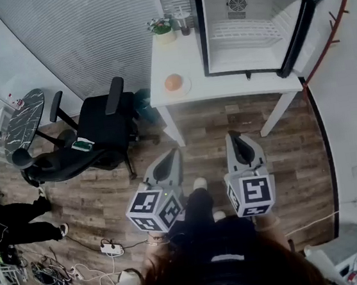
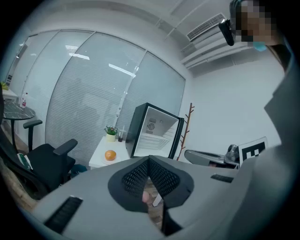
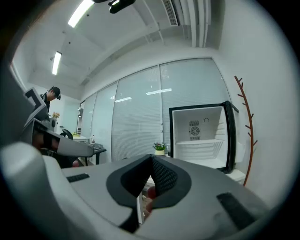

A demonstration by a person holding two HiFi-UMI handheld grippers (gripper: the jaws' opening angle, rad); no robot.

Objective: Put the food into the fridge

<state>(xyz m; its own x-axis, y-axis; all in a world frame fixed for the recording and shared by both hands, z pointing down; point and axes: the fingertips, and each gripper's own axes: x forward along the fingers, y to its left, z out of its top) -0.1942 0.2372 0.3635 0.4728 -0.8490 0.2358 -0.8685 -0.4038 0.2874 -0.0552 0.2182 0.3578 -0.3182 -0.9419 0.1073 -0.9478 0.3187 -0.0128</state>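
Observation:
An orange (image 1: 173, 82) lies on a small plate on the white table (image 1: 223, 88); it also shows as the orange (image 2: 110, 155) in the left gripper view. A small black fridge (image 1: 248, 30) stands on the table's right part, its door swung open and its white inside bare; the fridge (image 2: 154, 131) and fridge (image 3: 201, 136) appear in both gripper views. My left gripper (image 1: 172, 153) and right gripper (image 1: 232, 136) hover side by side above the wooden floor, well short of the table. Both are shut with nothing held: left gripper (image 2: 149, 159), right gripper (image 3: 151, 159).
A potted plant (image 1: 162, 27) and a cup (image 1: 183, 22) stand at the table's back. A black office chair (image 1: 94, 139) and a round dark table (image 1: 24, 119) are to the left. A power strip (image 1: 112, 248) and cables lie on the floor. A coat rack (image 1: 334, 16) stands beside the fridge.

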